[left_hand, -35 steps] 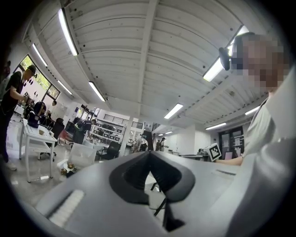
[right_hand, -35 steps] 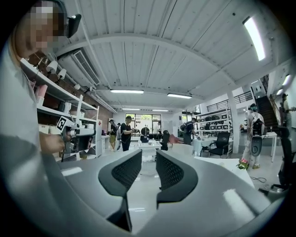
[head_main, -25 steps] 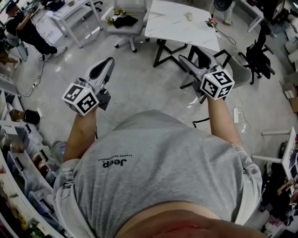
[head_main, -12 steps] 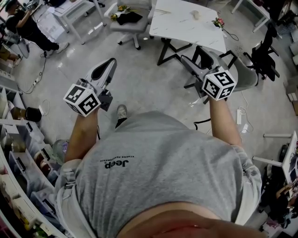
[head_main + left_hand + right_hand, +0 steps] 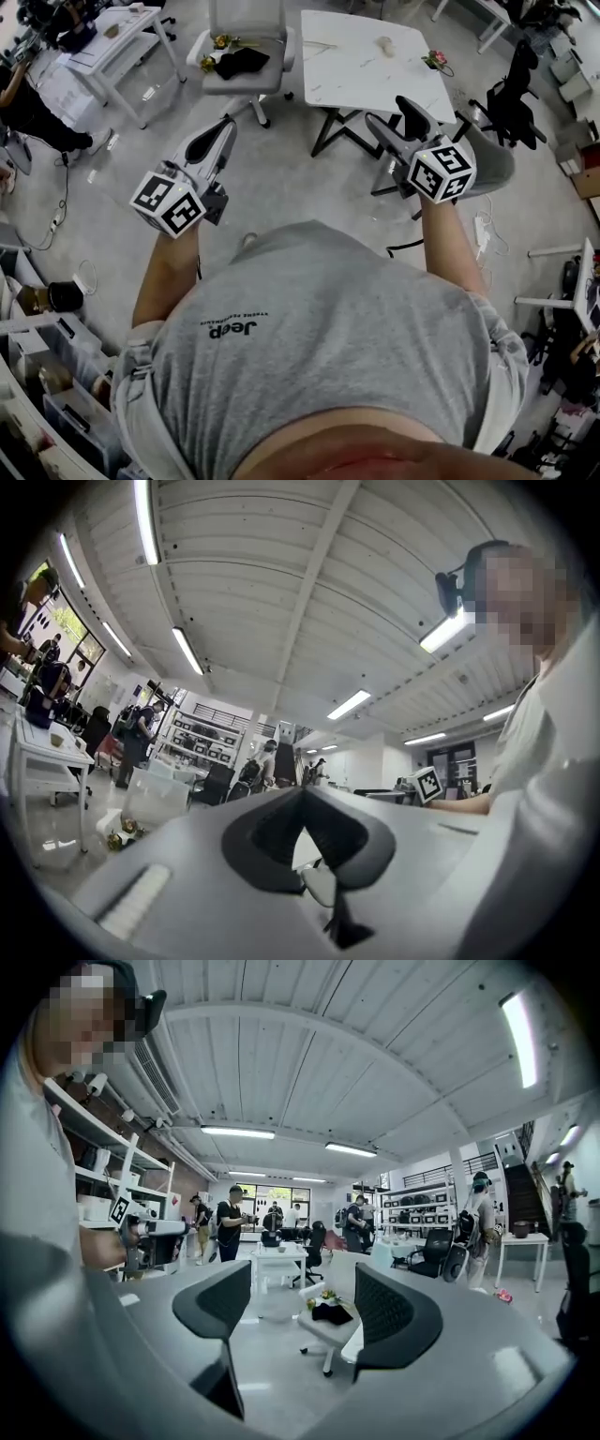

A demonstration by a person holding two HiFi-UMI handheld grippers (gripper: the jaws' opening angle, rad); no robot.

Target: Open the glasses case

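No glasses case shows in any view. My left gripper [image 5: 223, 127] is held in the air at chest height over the floor, its two jaws meeting at the tips with nothing between them; the left gripper view shows the same closed tips [image 5: 302, 797]. My right gripper [image 5: 392, 114] is held up at the right, pointing toward the white table [image 5: 361, 75]. Its jaws stand apart and empty in the right gripper view [image 5: 305, 1312]. A small pale object [image 5: 382, 43] and pink flowers [image 5: 434, 59] lie on that table.
A grey office chair [image 5: 234, 80] with a black item and flowers on its seat stands left of the table. A black chair [image 5: 511, 98] stands at the right, a white desk [image 5: 108, 47] at the far left, and shelves [image 5: 37, 375] at the lower left. Several people stand farther off.
The table and grey chair have come nearer and shifted down in the head view. A shoe seen half a second ago is now hidden. Both grippers keep their pose.
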